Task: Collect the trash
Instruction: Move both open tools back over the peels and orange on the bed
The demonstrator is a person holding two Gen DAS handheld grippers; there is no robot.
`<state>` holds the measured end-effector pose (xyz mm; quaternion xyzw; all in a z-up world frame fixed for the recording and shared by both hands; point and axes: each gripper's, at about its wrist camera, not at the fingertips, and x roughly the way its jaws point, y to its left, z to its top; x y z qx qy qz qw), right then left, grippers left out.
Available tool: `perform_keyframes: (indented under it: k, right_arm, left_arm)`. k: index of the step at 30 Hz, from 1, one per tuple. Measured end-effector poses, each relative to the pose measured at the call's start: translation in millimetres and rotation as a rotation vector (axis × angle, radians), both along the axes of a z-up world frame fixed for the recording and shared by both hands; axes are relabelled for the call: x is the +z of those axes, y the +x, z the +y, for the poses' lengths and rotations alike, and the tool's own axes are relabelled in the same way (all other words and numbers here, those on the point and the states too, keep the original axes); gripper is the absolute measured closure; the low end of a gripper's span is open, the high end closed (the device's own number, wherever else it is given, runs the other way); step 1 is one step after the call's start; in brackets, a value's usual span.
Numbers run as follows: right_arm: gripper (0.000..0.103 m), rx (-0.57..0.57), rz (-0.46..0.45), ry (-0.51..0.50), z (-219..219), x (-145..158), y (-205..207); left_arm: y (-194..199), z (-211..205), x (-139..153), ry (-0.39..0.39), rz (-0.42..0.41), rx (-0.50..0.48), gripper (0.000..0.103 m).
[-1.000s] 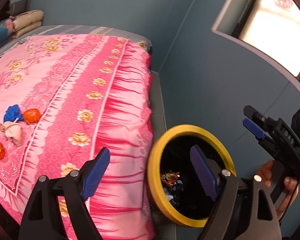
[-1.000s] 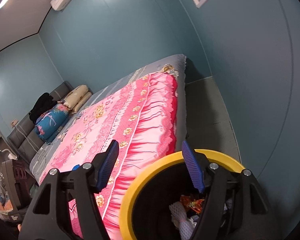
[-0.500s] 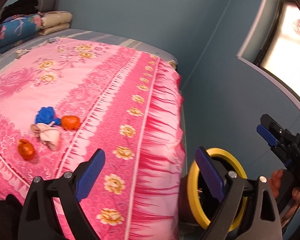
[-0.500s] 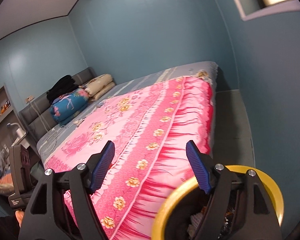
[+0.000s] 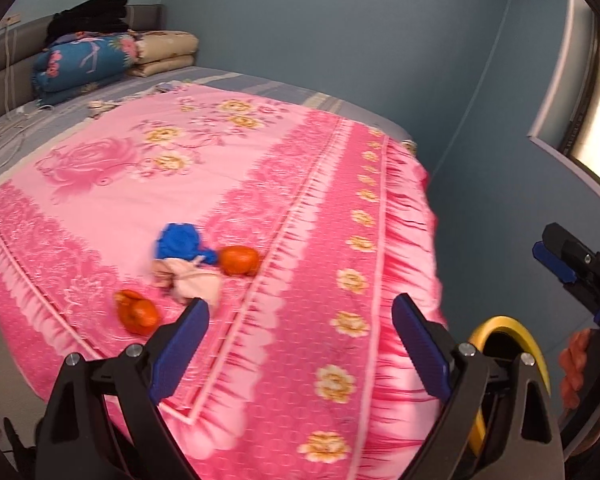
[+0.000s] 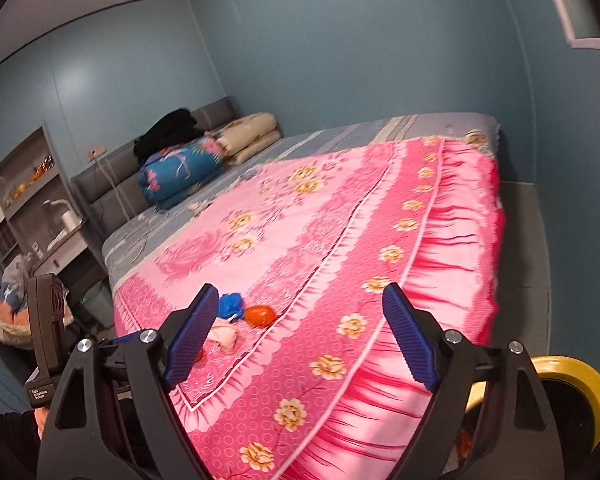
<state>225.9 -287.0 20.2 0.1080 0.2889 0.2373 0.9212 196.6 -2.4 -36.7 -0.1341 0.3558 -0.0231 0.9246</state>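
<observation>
on the pink flowered bedspread point(image 5: 284, 184) lie crumpled blue, cream and orange scraps of trash point(image 5: 188, 264); both the left gripper point(image 5: 300, 344) and right gripper point(image 6: 296, 336) hover empty, jaws apart (ready to grab), yellow-rimmed bin point(image 5: 512, 332) beside the bed.

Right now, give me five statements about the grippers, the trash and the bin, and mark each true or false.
1. The left gripper holds trash. False: it is open and holds nothing.
2. The right gripper is open. True.
3. The blue wad lies on the blanket. True.
4. The bin stands on the bed. False: it stands beside the bed, lower down.
5. Two orange wads lie near the pale wad. True.
</observation>
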Motion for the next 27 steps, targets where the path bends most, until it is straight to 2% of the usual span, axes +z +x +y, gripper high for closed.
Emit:
perform_keyframes:
  k: [10,27]
  right_arm:
    - [0.022,0.077,0.074,-0.089,69,-24,33]
    - [0.022,0.138,0.214,-0.216,165,-96,111]
  left_arm:
    - [1,63,-33,0.027,0.068,0.112,0.014]
    - [24,132,-98,-0.006,0.205,0.19,0.014]
